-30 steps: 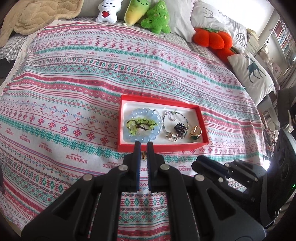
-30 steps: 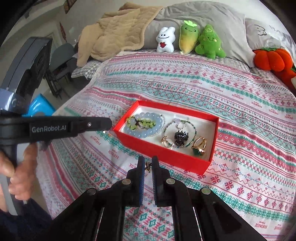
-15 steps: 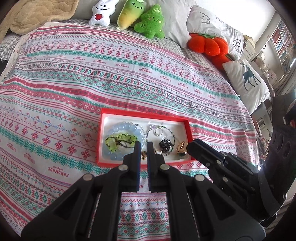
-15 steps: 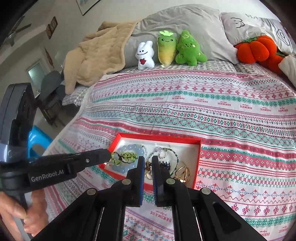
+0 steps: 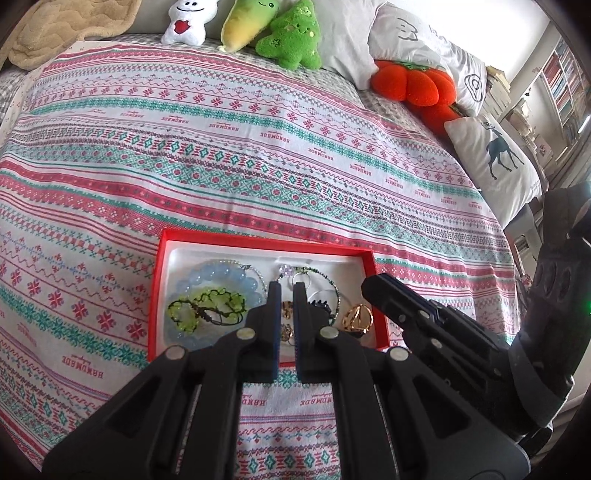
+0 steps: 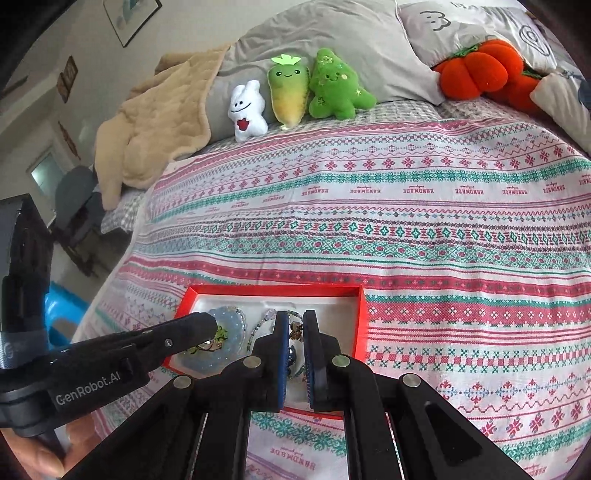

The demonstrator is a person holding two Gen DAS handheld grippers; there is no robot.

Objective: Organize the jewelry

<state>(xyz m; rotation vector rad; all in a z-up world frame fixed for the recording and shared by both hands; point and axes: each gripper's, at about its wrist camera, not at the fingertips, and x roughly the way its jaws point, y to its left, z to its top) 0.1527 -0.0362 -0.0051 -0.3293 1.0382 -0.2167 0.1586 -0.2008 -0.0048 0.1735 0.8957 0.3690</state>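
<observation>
A red jewelry box with a white lining lies on the patterned bedspread. It holds a pale blue bead bracelet, a green bead bracelet, a thin beaded chain and a gold ring. My left gripper hangs over the box, shut on a small gold earring. My right gripper is also over the box, shut on a small gold earring. The left gripper shows in the right wrist view over the blue bracelet.
Plush toys and an orange pumpkin cushion line the head of the bed. Pillows lie at the right edge. A beige blanket is bunched at the far left. The bedspread stretches beyond the box.
Both grippers have moved forward from in front of the box to over its inside, each still holding its small earring.
</observation>
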